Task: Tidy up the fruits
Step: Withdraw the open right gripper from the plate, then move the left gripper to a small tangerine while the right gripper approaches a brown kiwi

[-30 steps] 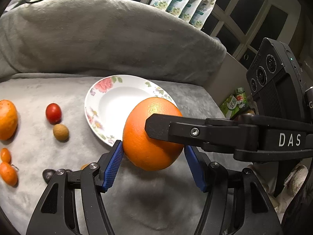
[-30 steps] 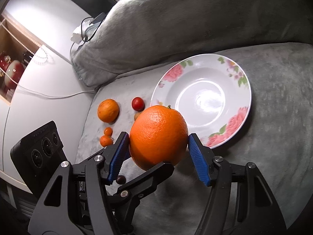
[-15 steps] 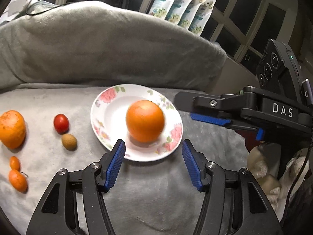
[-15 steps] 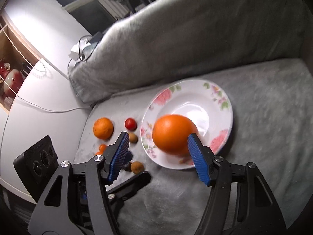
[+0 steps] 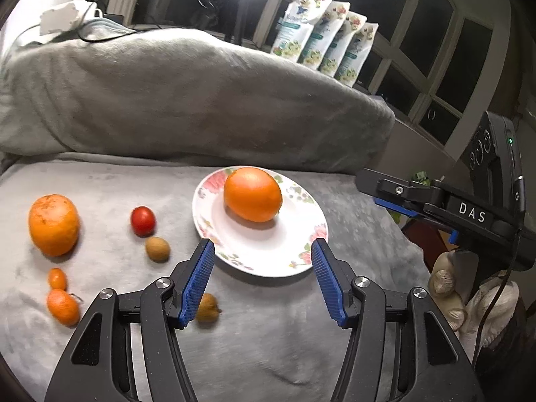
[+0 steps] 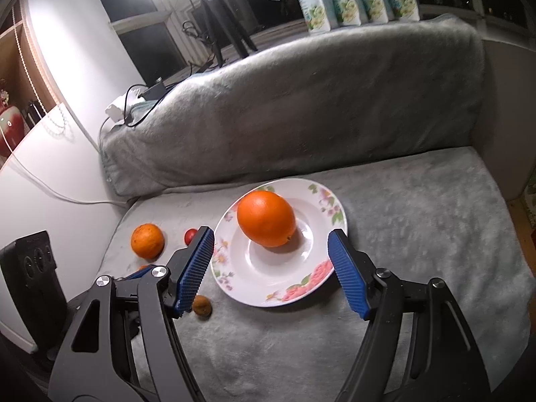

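A large orange [image 5: 253,194] lies on the white flowered plate [image 5: 268,261] on the grey blanket; it shows in the right wrist view too [image 6: 266,218] on the plate [image 6: 254,288]. My left gripper [image 5: 261,278] is open and empty, held back above the plate's near rim. My right gripper [image 6: 271,273] is open and empty, also drawn back from the plate. To the left lie a second orange [image 5: 53,224], a red tomato [image 5: 143,221], a brown longan [image 5: 157,249], two kumquats [image 5: 62,305] and another small brown fruit [image 5: 207,311].
A grey covered backrest [image 5: 184,100] rises behind the plate. Several pouches [image 5: 321,43] stand on the sill beyond. The right gripper's body [image 5: 469,207] is at the right of the left wrist view. The seat edge drops off at the right [image 6: 516,207].
The large orange was gripped a second ago; it was let go onto the plate. Both grippers have since pulled back and up from the plate with jaws open.
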A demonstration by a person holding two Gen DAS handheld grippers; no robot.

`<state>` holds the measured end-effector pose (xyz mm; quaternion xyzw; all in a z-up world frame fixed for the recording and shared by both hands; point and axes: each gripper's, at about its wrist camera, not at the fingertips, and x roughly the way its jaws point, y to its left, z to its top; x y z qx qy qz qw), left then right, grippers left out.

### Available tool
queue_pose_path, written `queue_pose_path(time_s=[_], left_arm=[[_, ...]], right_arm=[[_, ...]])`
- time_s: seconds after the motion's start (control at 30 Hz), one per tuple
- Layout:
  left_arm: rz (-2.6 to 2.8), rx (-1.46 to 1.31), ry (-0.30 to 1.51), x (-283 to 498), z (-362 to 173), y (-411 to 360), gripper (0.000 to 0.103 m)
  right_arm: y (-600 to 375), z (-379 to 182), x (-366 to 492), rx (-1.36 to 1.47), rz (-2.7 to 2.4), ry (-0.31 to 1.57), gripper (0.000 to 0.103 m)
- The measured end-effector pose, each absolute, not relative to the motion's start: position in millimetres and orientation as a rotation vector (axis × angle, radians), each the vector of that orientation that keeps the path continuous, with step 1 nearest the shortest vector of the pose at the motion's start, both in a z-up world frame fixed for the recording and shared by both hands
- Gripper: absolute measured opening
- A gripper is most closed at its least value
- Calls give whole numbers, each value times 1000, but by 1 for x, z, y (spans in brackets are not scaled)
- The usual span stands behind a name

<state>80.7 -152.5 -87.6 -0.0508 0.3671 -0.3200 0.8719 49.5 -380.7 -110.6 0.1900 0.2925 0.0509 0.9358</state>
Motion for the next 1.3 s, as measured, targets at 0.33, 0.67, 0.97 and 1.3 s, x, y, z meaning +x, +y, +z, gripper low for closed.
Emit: queue_pose_path(time_s=[0.33,0.67,0.97,1.3], left_arm=[[-577,-98,720,78,-79,-117,69],[-378,-121,693,81,-77,-41,73],[-243,-155,729,78,-100,19,73],[-270,-199,765,67,-119,33,65]], right_arm=[[-366,-101,34,279,72,503,98],[-342,-96,30,177,100,487,102],[-310,-117,33,143,225,544,102],[-264,-145,39,57,334,633,75]])
